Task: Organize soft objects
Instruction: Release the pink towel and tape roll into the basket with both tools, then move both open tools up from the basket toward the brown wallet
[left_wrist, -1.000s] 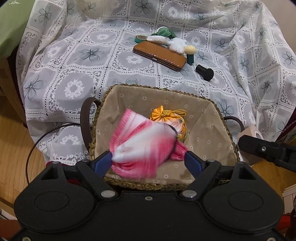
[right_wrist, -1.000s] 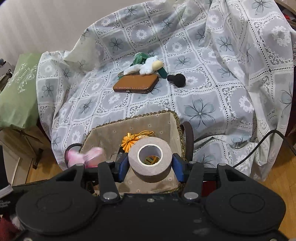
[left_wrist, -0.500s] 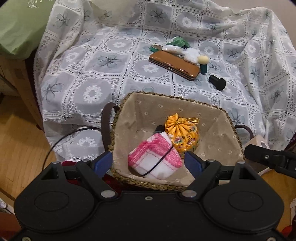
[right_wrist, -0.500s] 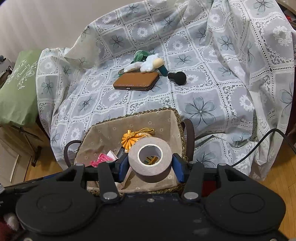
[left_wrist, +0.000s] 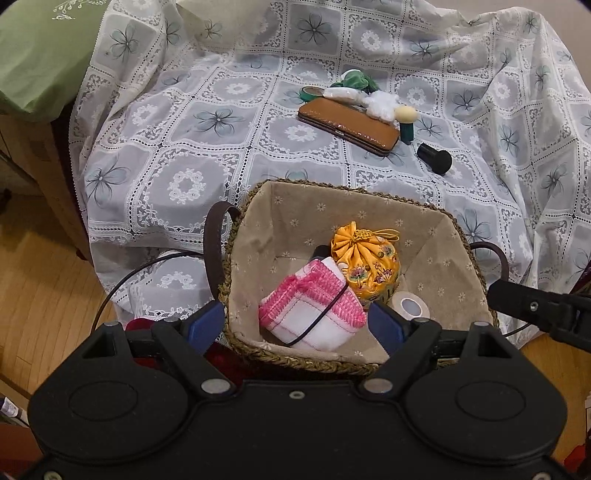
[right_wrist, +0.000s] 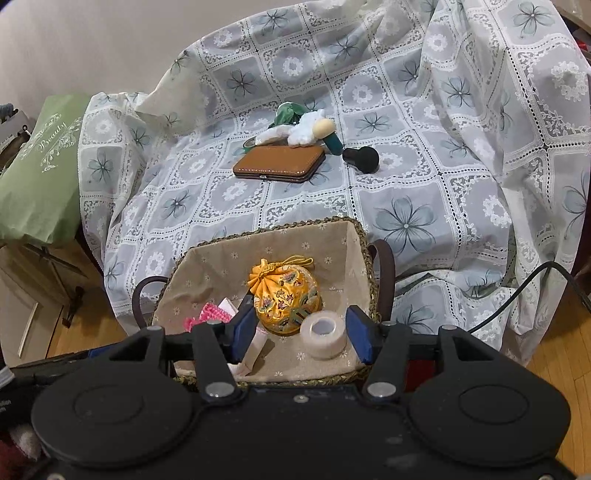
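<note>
Tape (right_wrist: 324, 334) is now lying in the basket (right_wrist: 354, 225) at lower centre, dropped there as the right tongs (right_wrist: 301, 334) were opening; left tongs (left_wrist: 295, 326) are gaping empty over the cloth (left_wrist: 308, 314).

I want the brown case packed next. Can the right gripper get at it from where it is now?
Probably yes: the right gripper is open and holds nothing, and the brown case lies uncovered on the cloth beyond the basket, only a white plush touching its far edge.
</note>
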